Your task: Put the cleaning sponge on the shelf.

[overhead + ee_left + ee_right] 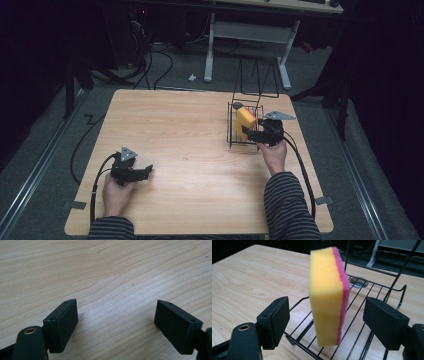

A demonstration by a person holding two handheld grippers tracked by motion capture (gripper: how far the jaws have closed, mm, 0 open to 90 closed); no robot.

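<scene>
Dark floor and trailing cables surround the pale wooden tabletop (190, 150). At its far right stands a black wire basket (233, 131) with a tall wire handle, and a yellow rectangular sponge with a pink scouring face (328, 297) stands upright on edge on the basket's wire floor. The right gripper (334, 322) sits at the basket's near side with its jaws spread wide on either side of the sponge, pads clear of it. The left gripper (116, 322) rests low over bare wood at the near left, jaws likewise apart with nothing between them.
</scene>
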